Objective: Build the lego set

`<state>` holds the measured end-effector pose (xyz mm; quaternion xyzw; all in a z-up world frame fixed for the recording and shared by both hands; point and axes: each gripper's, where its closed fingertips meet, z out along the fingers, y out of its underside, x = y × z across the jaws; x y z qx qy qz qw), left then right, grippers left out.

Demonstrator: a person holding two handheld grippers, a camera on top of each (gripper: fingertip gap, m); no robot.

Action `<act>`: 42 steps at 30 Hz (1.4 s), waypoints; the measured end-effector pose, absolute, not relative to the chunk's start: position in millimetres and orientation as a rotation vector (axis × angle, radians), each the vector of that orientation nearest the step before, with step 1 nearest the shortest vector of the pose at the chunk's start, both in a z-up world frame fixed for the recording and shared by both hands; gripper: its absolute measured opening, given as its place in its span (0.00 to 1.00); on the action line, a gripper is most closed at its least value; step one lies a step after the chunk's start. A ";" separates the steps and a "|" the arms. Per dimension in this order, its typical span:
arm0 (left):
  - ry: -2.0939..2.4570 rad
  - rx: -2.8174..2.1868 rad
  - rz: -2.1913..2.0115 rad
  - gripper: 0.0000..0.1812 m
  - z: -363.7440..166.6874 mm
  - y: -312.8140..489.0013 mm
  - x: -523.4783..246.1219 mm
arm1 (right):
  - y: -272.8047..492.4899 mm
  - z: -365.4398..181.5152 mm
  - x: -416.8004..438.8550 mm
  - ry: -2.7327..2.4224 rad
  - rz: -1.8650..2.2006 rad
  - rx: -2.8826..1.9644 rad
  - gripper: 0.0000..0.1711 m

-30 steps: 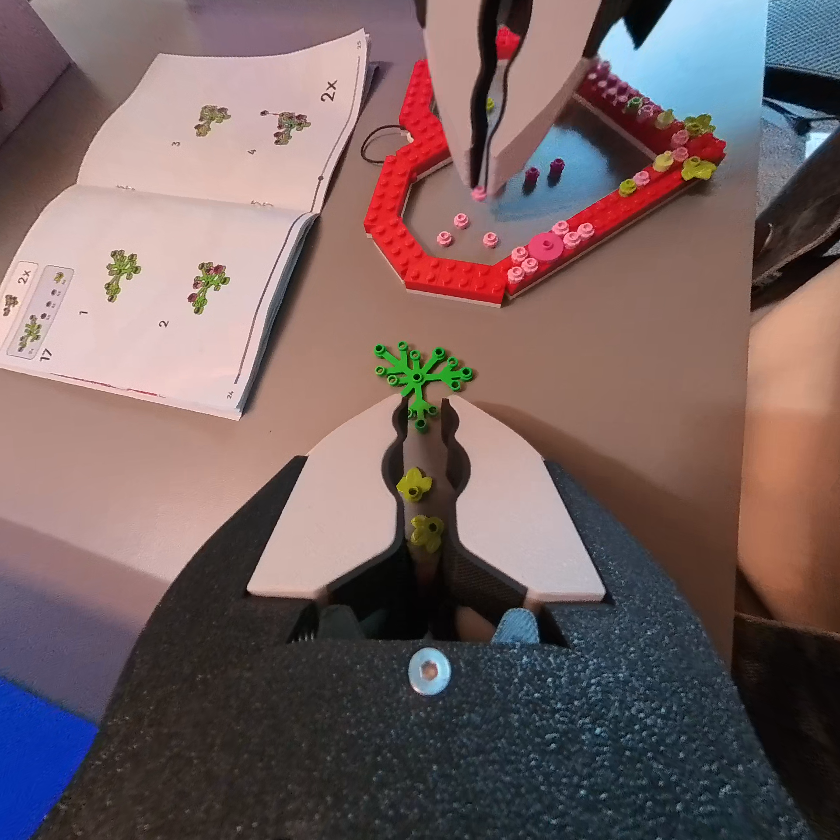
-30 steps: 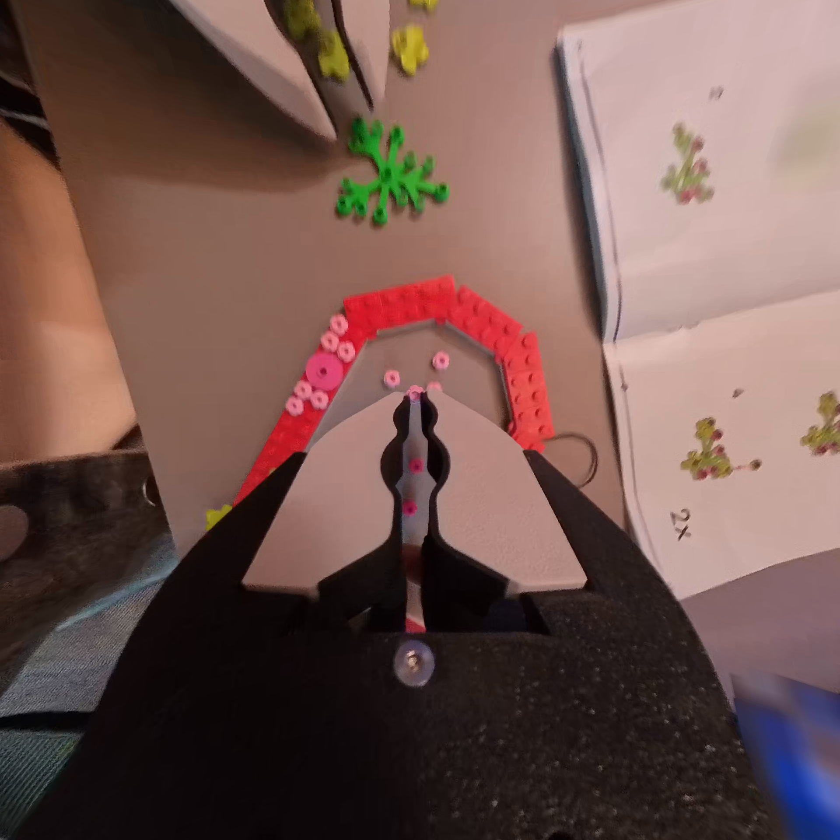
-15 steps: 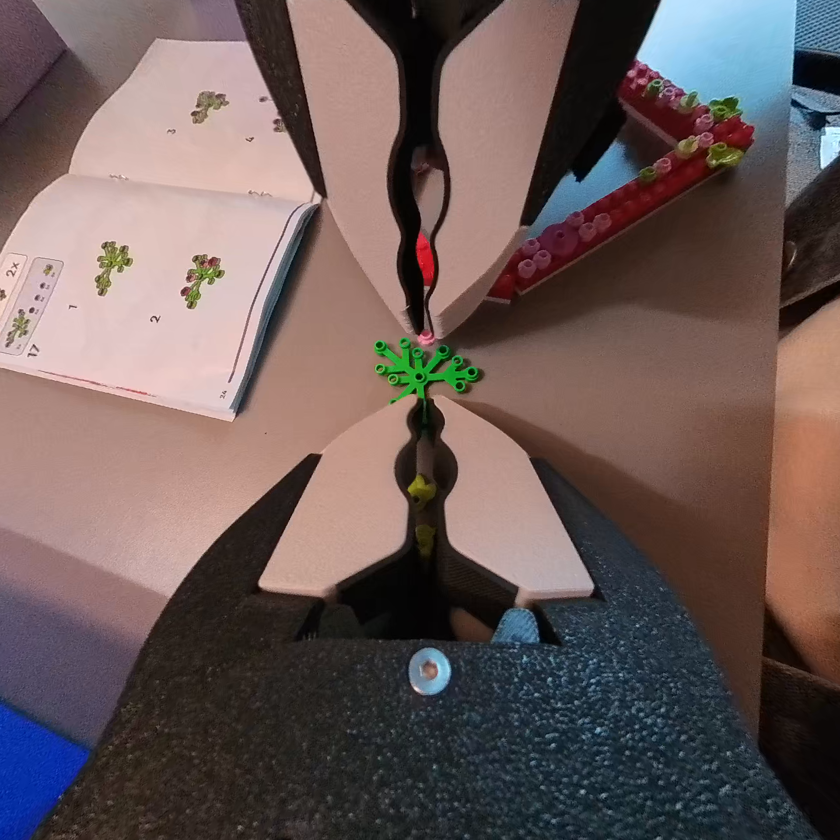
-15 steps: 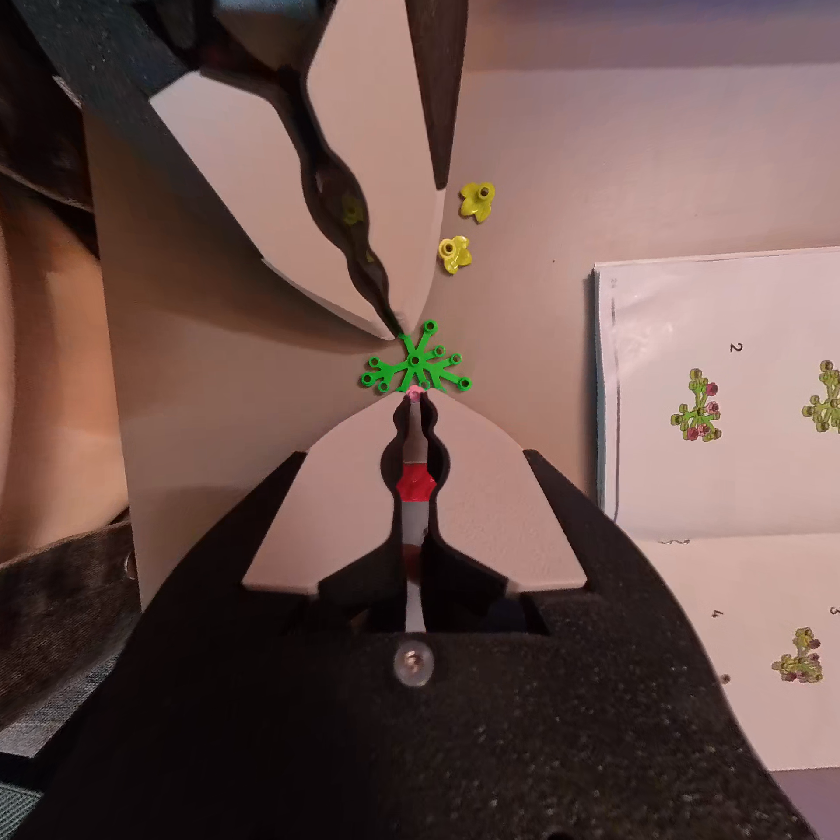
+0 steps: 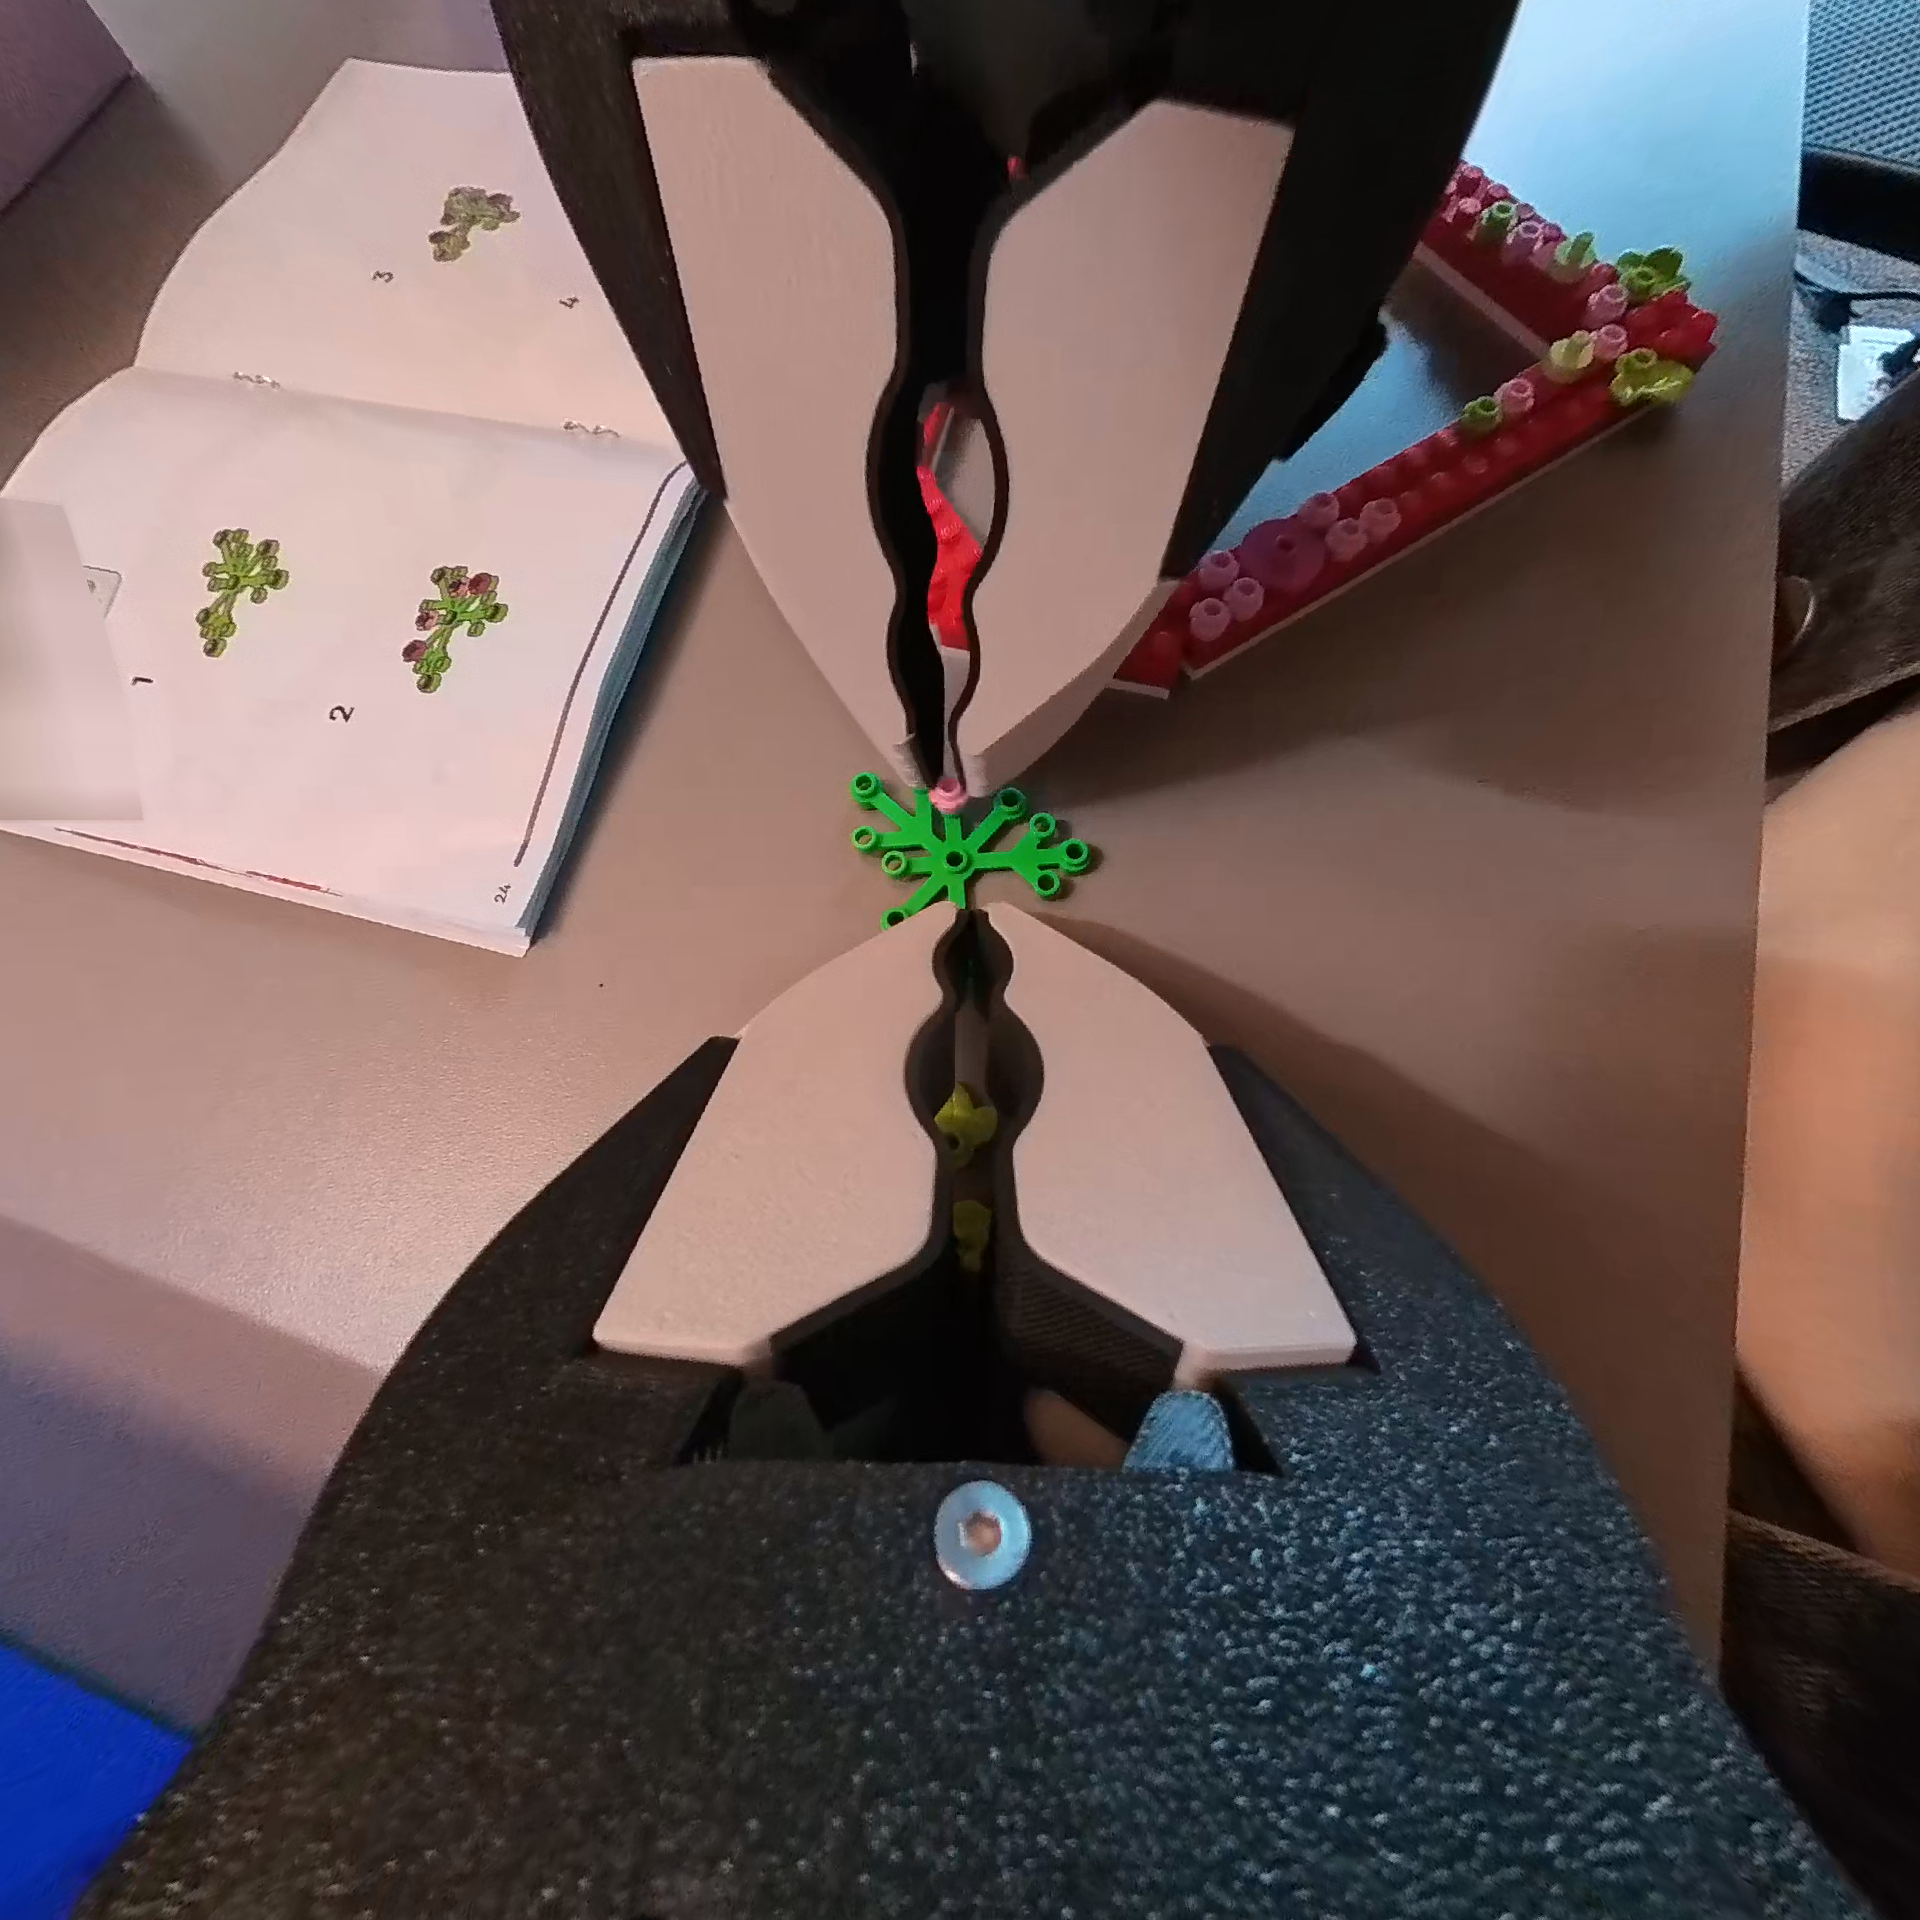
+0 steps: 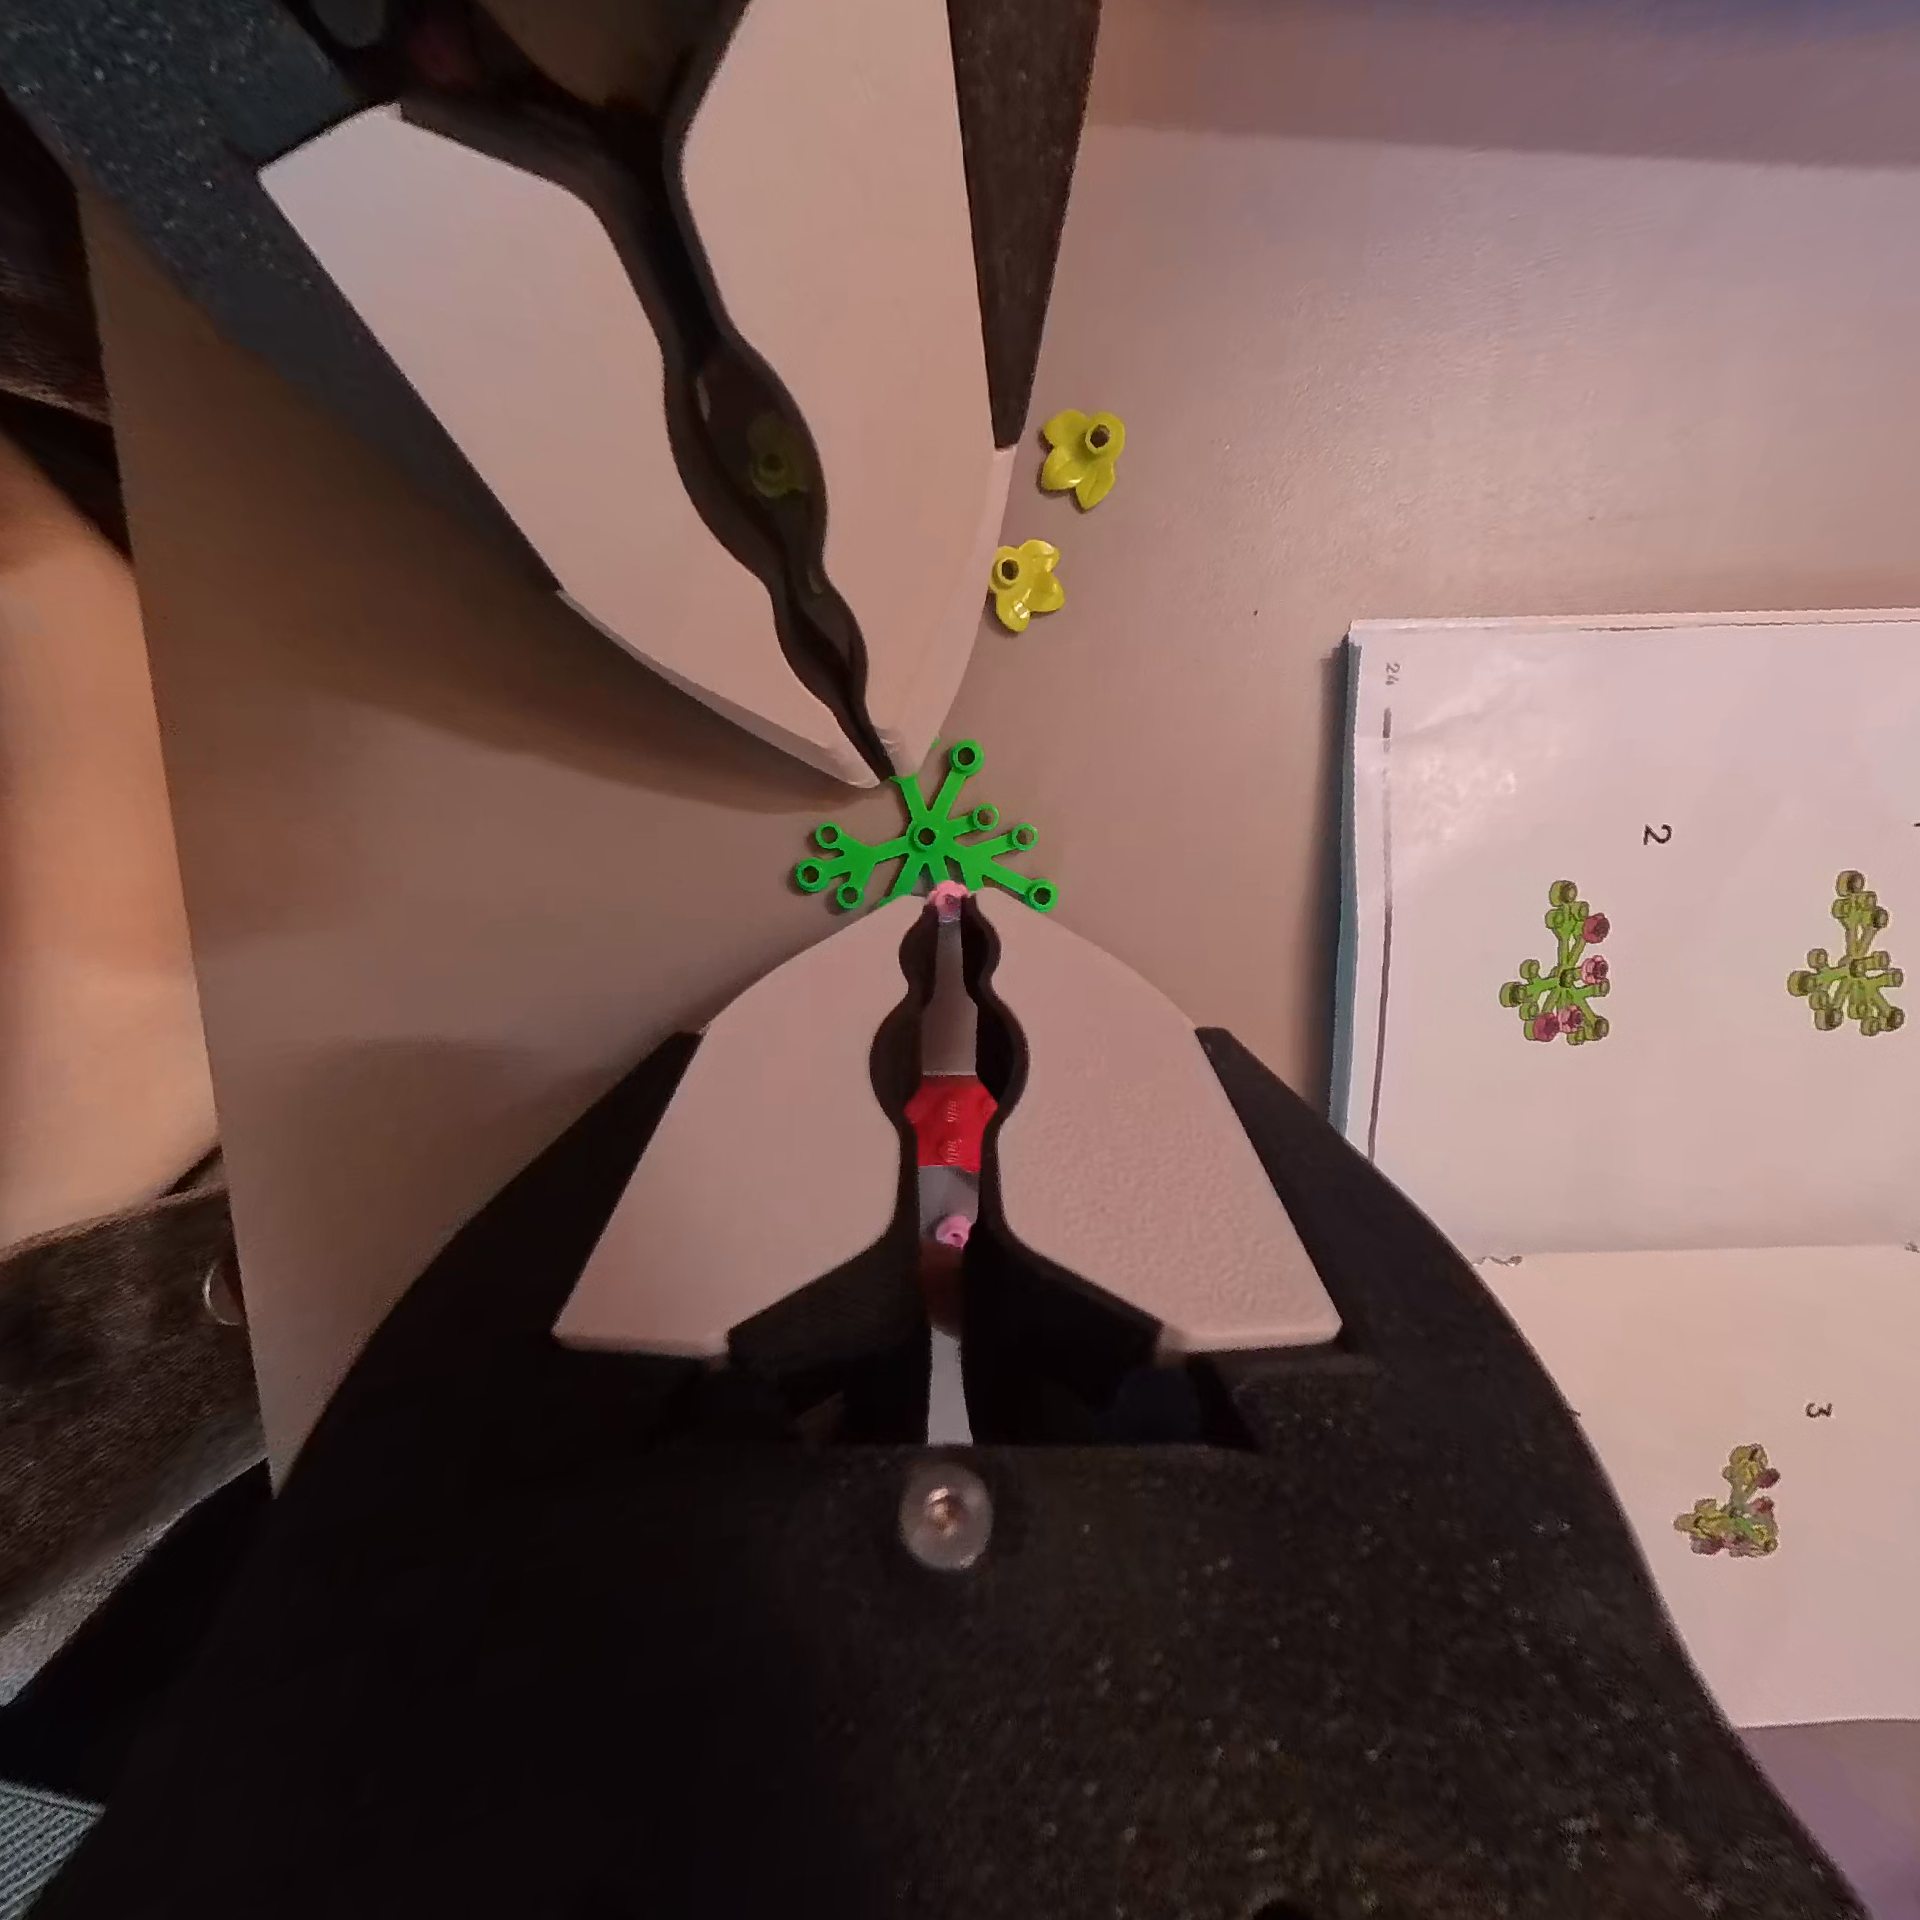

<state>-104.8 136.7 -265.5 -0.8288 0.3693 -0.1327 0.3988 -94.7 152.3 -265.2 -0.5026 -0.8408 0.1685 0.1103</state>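
A bright green branching plant piece [image 5: 961, 854] lies on the brown table; it also shows in the right wrist view [image 6: 925, 840]. My left gripper [image 5: 968, 914] is shut on its stem at the near side. My right gripper [image 6: 948, 900] is shut on a small pink stud [image 6: 948, 898] and holds it against a branch of the plant piece. The stud shows in the left wrist view [image 5: 948, 795], under the right gripper's tips. The red frame [image 5: 1475, 488] with pink and lime studs lies behind, partly hidden by the right gripper.
An open instruction booklet [image 5: 343, 582] lies on the left; in the right wrist view [image 6: 1662, 935] it is on the right. Two yellow-green flower pieces [image 6: 1081, 457] [image 6: 1027, 584] lie near the left gripper. A person's arm [image 5: 1849, 1039] lies along the table's right edge. Less than 4 cm separates the two grippers' tips.
My right gripper lifted a pink stud out of the red frame and carried it to the green plant piece. My left gripper closed on the plant piece's stem.
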 end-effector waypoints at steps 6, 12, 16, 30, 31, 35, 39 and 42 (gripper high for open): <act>0.934 -2.097 -0.341 0.00 -265.4 136.7 -104.7 | 151.7 -266.7 -95.1 -2.483 0.479 -1.470 0.03; 0.942 -2.096 -0.350 0.00 -265.9 135.8 -103.6 | 152.2 -268.9 -95.2 -2.503 0.462 -1.479 0.03; 0.938 -2.111 -0.350 0.00 -267.6 136.4 -104.2 | 151.1 -269.8 -96.6 -2.518 0.475 -1.494 0.03; 0.904 -2.150 -0.400 0.00 -269.5 137.4 -105.2 | 151.6 -272.9 -98.9 -2.543 0.437 -1.602 0.02; 0.902 -2.152 -0.405 0.00 -269.6 137.4 -105.3 | 151.9 -273.1 -98.7 -2.539 0.436 -1.621 0.02; 0.903 -2.151 -0.400 0.00 -269.7 137.5 -105.4 | 152.4 -273.6 -98.5 -2.539 0.416 -1.677 0.02; 0.904 -2.150 -0.395 0.00 -269.7 137.5 -105.4 | 152.9 -273.9 -99.0 -2.537 0.424 -1.660 0.02; 0.909 -2.146 -0.402 0.00 -269.2 136.7 -104.9 | 153.4 -273.4 -101.0 -2.527 0.452 -1.580 0.03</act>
